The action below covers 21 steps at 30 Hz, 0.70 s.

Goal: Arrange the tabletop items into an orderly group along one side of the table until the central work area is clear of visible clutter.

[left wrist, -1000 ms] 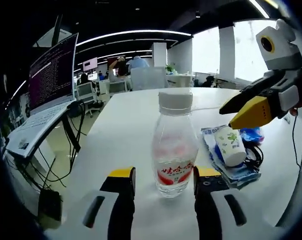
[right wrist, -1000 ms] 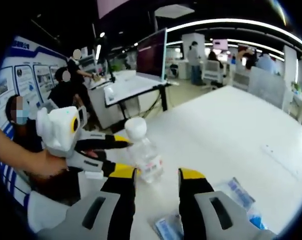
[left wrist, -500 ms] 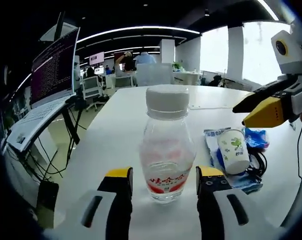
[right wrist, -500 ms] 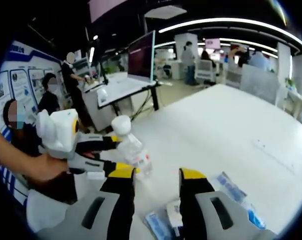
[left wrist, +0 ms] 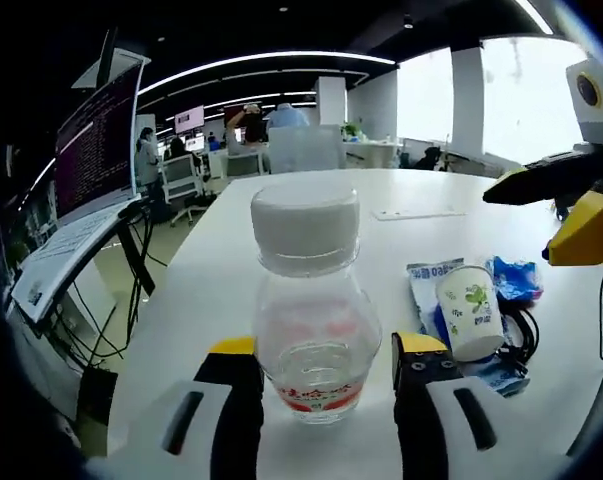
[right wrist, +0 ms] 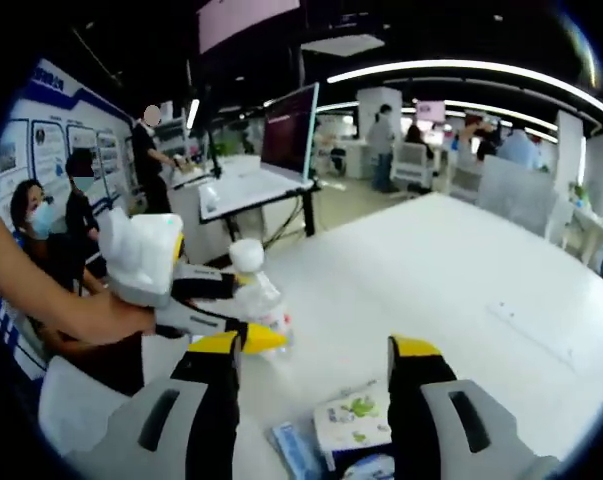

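Left gripper view: clear plastic bottle with white cap, upright on white table, between yellow-tipped jaws of left gripper, jaws close beside it, contact impossible to confirm. Just right of bottle, white paper cup lying on blue-and-white packets, beside black cable. Right gripper at far right, jaws apart. Right gripper view: same bottle beyond right gripper, jaws spread wide over cup. Laptop off to left.

We are in an open-plan office: rows of desks, monitors, office chairs, ceiling strip lights, and wall posters.
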Each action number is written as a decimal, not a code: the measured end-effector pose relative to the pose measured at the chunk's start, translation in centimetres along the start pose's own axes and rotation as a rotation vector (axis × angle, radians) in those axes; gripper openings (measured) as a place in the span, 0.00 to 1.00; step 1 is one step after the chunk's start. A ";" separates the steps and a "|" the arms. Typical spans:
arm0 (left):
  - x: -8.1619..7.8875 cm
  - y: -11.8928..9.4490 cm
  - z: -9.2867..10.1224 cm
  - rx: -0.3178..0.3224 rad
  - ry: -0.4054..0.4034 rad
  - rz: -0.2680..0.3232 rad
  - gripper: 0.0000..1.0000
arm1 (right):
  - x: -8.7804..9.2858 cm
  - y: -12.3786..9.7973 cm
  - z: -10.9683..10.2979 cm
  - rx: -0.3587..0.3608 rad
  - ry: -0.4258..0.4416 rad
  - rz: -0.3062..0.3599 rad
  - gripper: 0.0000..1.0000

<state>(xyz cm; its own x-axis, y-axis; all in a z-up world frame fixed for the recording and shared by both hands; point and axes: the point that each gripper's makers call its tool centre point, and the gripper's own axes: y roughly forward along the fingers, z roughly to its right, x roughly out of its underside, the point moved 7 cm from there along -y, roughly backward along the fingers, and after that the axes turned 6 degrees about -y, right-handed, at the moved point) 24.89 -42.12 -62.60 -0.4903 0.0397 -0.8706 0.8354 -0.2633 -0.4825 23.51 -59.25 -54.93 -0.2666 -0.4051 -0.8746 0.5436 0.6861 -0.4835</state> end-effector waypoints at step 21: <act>0.5 1.3 -0.5 -0.001 0.030 -0.039 0.45 | 2.4 -3.8 0.0 0.034 -0.009 0.037 0.88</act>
<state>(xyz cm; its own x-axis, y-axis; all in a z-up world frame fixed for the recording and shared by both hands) 25.86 -41.92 -63.68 -0.5151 0.0784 -0.8535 0.8159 -0.2603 -0.5163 20.79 -62.80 -55.23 -0.2387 -0.3854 -0.8914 0.5798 0.6798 -0.4492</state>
